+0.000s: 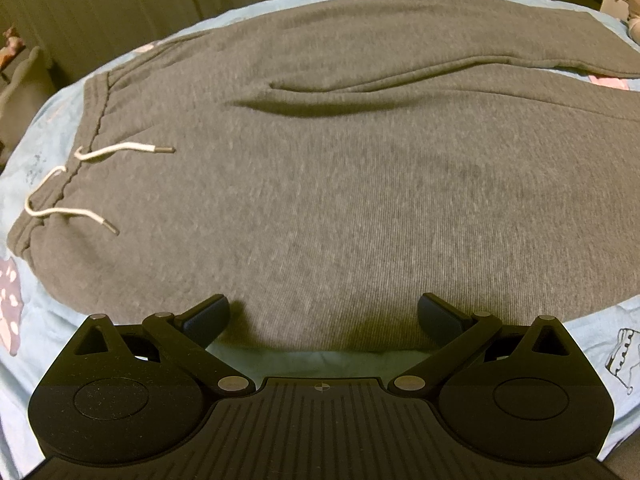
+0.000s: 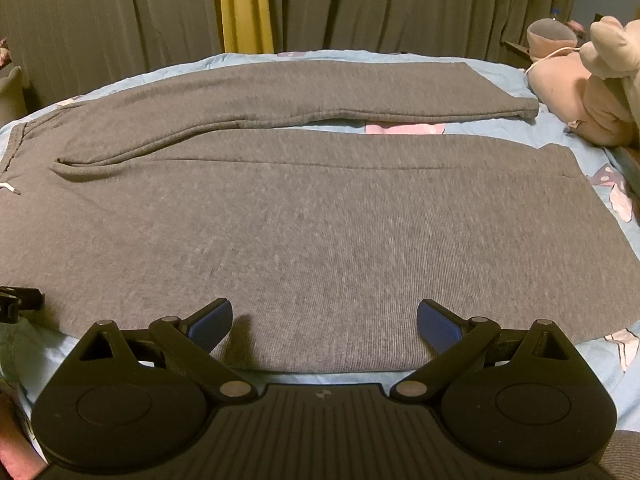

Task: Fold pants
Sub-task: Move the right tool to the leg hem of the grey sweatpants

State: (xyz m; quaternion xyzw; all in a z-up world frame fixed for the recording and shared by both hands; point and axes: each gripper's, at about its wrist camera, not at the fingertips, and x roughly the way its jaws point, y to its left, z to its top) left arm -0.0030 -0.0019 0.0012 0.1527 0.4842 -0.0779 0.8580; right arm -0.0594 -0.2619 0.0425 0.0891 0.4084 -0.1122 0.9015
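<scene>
Grey sweatpants (image 1: pixel 320 184) lie flat on a light blue bedsheet (image 1: pixel 48 148), waistband to the left with a white drawstring (image 1: pixel 116 151), both legs stretching right. In the right wrist view the pants (image 2: pixel 320 220) show both legs side by side, the far leg (image 2: pixel 320 88) parted from the near one by a narrow gap. My left gripper (image 1: pixel 323 316) stands open at the near edge of the pants, by the hip section. My right gripper (image 2: pixel 324 320) is open too, over the near leg's front edge. Nothing sits between either pair of fingers.
Plush toys (image 2: pixel 592 92) lie at the bed's right side. Dark curtains (image 2: pixel 400 4) with a yellow strip (image 2: pixel 244 4) hang behind the bed. The tip of the left gripper (image 2: pixel 16 300) shows at the left edge of the right wrist view.
</scene>
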